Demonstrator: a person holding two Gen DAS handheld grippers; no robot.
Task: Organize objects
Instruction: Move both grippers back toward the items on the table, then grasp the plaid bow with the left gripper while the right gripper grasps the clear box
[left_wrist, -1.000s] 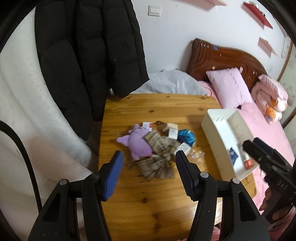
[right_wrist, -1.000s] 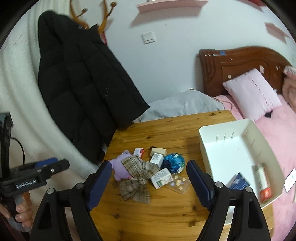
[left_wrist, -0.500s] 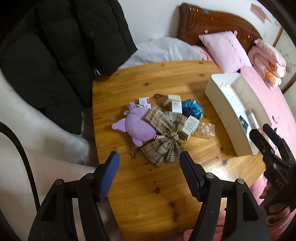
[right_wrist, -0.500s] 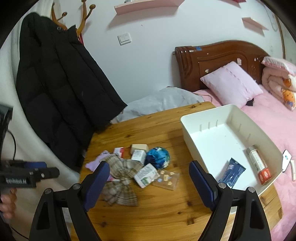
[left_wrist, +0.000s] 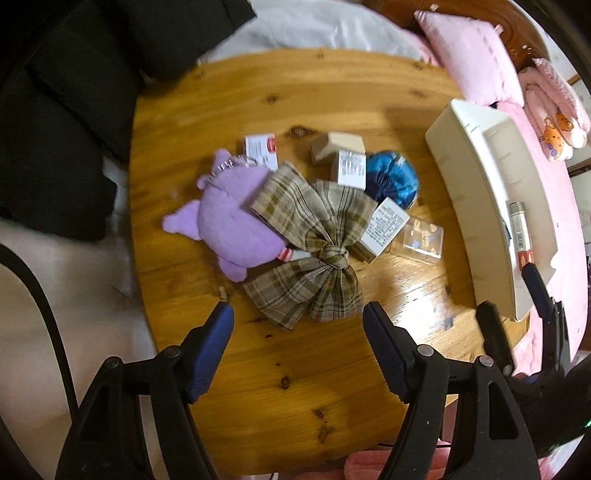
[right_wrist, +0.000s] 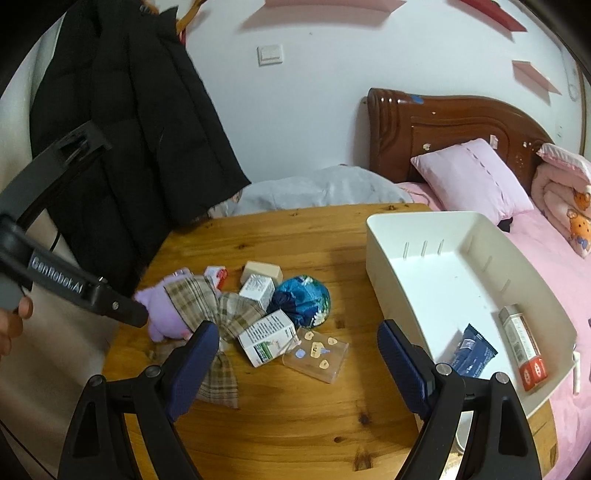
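Observation:
A heap of objects lies mid-table: a purple plush toy (left_wrist: 232, 229), a plaid bow (left_wrist: 314, 254), a blue round pouch (left_wrist: 393, 179), several small boxes (left_wrist: 347, 168) and a clear sticker case (left_wrist: 423, 242). My left gripper (left_wrist: 297, 325) is open and empty, just above the near edge of the bow. My right gripper (right_wrist: 297, 339) is open and empty, hovering over a white box (right_wrist: 267, 338) and the clear case (right_wrist: 317, 356). The white bin (right_wrist: 406, 236) at the right holds a blue packet (right_wrist: 472, 350) and a red-ended box (right_wrist: 522, 350).
The round wooden table (right_wrist: 295, 424) stands against a bed with a pink pillow (right_wrist: 472, 177). A black coat (right_wrist: 129, 147) hangs at the left behind the table. The left gripper's body (right_wrist: 74, 288) reaches in over the plush toy.
My left gripper has moved forward and tilted down over the heap, close to the bow. My right gripper has shifted slightly right toward the bin. Both stay open.

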